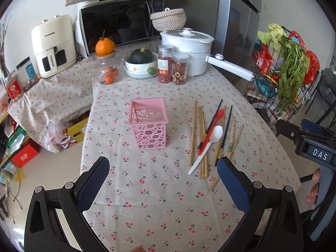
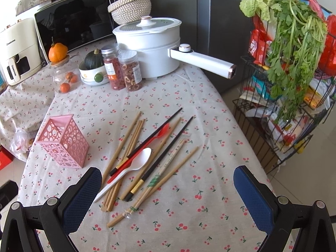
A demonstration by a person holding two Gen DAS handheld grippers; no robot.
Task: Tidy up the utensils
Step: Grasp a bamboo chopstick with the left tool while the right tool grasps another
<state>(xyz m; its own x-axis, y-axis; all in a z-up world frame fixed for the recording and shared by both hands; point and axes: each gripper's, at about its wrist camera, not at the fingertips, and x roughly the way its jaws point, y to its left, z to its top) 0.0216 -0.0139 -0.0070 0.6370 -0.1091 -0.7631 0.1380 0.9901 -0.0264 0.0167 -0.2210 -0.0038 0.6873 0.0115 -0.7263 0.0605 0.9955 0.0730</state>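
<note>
A pink perforated utensil holder [image 1: 148,122] [image 2: 63,140] stands upright and empty on the cherry-print tablecloth. To its right lies a loose pile of wooden chopsticks [image 1: 196,134] [image 2: 128,145], black chopsticks [image 1: 225,129] [image 2: 168,147], a red spoon [image 1: 212,126] [image 2: 155,138] and a white spoon [image 1: 210,142] [image 2: 132,166]. My left gripper [image 1: 162,168] hovers open in front of the holder. My right gripper [image 2: 167,178] hangs open just before the pile's near ends; its body [image 1: 310,142] shows at the right edge of the left wrist view.
At the table's far end stand a white pot with a long handle [image 2: 155,44], two jars [image 2: 121,69], a bowl with a green squash [image 2: 92,69] and a glass jar of oranges [image 2: 63,77]. A wire rack with greens [image 2: 289,79] stands right of the table.
</note>
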